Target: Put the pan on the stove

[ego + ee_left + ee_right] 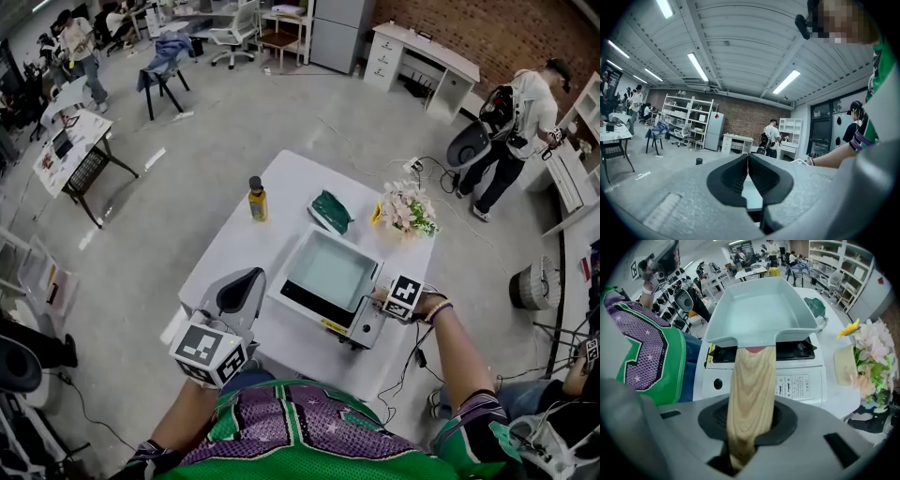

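**Finding 1.** The pale teal square metal pan [759,310], with its light wooden handle [751,390], rests on the white tabletop gas stove [801,380], directly ahead of the right gripper [750,422]. I judge the placement made, with only a clean withdrawal remaining.

**Finding 2.** The right gripper's jaws stand a little apart with the handle lying between them. Dark pad shows on either side of the wood, so they do not appear to pinch it. The left gripper [748,161] has its jaws closed together on nothing and is held well apart from the stove.

**Risks.**
- Clearance beside the handle is slight. A retreat out of line with the handle could let a pad catch the wood and drag or twist the pan off the burner supports.
- The handle overhangs the stove toward the gripper, so a knock from below could tip the pan.
- The stove sits close to the near edge of the white table [234,239]. A push along the handle might shift it.
- The pink-and-white flower bunch [876,357] stands to the gripper's right, and a sideways exit could brush it.
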Demonstrator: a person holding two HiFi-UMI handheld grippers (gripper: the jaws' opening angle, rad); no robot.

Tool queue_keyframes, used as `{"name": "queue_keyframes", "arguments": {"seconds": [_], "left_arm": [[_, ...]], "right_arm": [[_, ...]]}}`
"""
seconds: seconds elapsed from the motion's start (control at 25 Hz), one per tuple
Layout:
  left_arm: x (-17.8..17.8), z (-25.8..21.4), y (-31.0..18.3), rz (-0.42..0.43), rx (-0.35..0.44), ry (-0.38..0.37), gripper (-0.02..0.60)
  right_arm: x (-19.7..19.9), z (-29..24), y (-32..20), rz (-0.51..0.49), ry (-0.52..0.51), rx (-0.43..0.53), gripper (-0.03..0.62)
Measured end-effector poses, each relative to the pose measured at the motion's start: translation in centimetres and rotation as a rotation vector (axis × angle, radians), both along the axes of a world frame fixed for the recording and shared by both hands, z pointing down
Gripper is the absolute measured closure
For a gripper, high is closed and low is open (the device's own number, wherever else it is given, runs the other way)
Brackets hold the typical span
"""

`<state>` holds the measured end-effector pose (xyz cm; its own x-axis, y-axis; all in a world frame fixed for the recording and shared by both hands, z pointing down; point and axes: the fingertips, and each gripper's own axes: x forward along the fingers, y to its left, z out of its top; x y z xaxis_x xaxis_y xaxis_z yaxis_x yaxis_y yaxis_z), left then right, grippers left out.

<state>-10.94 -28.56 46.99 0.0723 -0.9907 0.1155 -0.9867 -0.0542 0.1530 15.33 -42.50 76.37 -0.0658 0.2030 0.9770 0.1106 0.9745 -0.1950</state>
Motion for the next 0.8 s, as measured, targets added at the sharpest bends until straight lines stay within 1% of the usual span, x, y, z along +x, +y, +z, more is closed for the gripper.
{"name": "queue_keyframes", "arguments": {"seconds": [0.08,0.2,0.32,0.48,0.64,0.8], "left_arm": [[0.0,0.0,-0.2,0.012,0.002,0.002,0.563],[0.0,-0.2,-0.4,0.026,0.003,0.001,0.563],[-0.1,-0.4,-0.2,0.039,0.004,0.003,0.563],[-0.5,-0.4,0.0,0.048,0.003,0.009,0.563],[-0.8,-0.8,0.3,0.064,0.011,0.01,0.563],[-1.4,-0.9,0.6,0.08,0.019,0.009,0.563]], "right_arm": [[-0.1,-0.1,-0.2,0.012,-0.016,0.005,0.478],[-0.7,-0.6,-0.8,0.04,-0.064,0.038,0.447],[-1.3,-1.4,-1.2,0.062,-0.116,0.076,0.43],[-2.2,-2.5,-1.6,0.065,-0.166,0.13,0.419],[-2.7,-3.2,-1.9,0.073,-0.186,0.177,0.41],[-3.1,-3.6,-1.8,0.099,-0.206,0.185,0.41]]}}
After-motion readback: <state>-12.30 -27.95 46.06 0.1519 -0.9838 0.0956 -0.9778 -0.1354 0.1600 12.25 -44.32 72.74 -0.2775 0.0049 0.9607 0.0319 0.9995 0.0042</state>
